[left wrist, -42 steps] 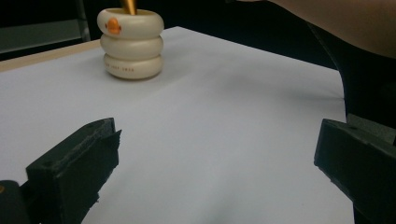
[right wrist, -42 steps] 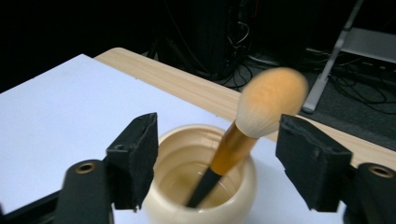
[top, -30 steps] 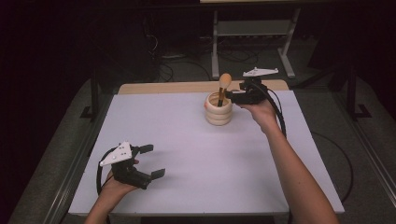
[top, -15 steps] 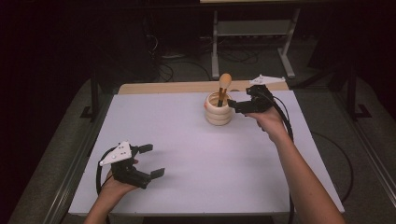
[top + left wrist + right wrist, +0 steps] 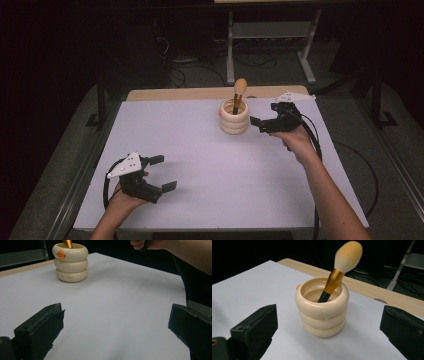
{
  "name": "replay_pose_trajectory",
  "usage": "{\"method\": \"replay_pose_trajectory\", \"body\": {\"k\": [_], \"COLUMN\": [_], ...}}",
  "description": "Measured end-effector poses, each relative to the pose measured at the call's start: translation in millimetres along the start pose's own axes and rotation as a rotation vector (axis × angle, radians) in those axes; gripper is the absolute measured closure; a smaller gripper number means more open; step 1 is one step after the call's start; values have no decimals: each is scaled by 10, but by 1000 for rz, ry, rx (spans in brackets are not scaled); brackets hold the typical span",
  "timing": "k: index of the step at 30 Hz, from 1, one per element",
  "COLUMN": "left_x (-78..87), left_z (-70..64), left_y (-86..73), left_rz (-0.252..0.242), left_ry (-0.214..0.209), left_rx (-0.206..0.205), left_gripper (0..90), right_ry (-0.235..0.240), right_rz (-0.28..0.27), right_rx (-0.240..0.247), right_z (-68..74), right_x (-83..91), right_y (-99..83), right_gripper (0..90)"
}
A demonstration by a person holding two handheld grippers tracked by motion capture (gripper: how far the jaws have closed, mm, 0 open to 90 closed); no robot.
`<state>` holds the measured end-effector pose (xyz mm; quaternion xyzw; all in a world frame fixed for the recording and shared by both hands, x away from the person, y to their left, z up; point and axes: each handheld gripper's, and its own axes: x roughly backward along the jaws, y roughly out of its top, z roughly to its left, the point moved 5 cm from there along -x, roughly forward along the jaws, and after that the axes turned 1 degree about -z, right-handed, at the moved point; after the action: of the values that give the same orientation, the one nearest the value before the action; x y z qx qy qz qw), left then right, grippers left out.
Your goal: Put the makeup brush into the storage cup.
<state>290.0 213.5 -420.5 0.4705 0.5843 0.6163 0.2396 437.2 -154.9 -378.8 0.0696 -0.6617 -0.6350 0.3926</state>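
I've got the right gripper (image 5: 264,123) up at the far end of the table (image 5: 200,150), jaws spread wide w/ nothing between them, sitting just beside the cup (image 5: 234,116) on its right, not touching. From the right gripper view the cup (image 5: 322,312) is dead ahead between my two jaws but farther off: cream, three stacked rings, upright on the white top. The brush (image 5: 338,271) stands in it, handle down, leaning against the rim, gold ferrule and fluffy pale head poking out above. In the high view the brush (image 5: 239,91) tilts slightly toward the far edge. The left gripper (image 5: 160,172) is near the front-left corner, well apart from the cup, also wide open and empty, hovering or resting low on the table, can't tell which. Left gripper view shows the cup (image 5: 70,262) far off w/ an orange mark on its top ring, and the right hand (image 5: 147,243) at the top edge.
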Motion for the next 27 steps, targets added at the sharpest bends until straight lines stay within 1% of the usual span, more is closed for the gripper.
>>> {"method": "replay_pose_trajectory", "body": {"k": [7, 8, 10, 15, 21, 23, 24, 27], "left_x": [-4, 0, 8, 14, 11, 13, 18, 19], "left_z": [-4, -2, -3, 12, 15, 17, 12, 10], "left_y": [-5, -6, -4, -3, -13, -12, -8, -6], "left_rz": [1, 3, 5, 6, 8, 7, 3, 0], "left_ry": [1, 1, 1, 3, 5, 7, 6, 6], "left_rx": [9, 9, 7, 0, 3, 3, 3, 4], "left_gripper": [0, 0, 0, 0, 0, 0, 0, 0], "right_ry": [3, 7, 6, 15, 24, 25, 21, 24], "right_rz": [-22, -30, -29, -48, -55, -56, -57, -64], "right_rx": [6, 5, 4, 2, -1, 6, -1, 7], "right_z": [30, 51, 69, 136, 198, 204, 231, 236], "right_x": [129, 175, 217, 303, 379, 393, 429, 445], "right_y": [-61, -87, -121, -220, -347, -364, -397, -404], "right_gripper": [8, 8, 8, 8, 8, 8, 8, 8]}}
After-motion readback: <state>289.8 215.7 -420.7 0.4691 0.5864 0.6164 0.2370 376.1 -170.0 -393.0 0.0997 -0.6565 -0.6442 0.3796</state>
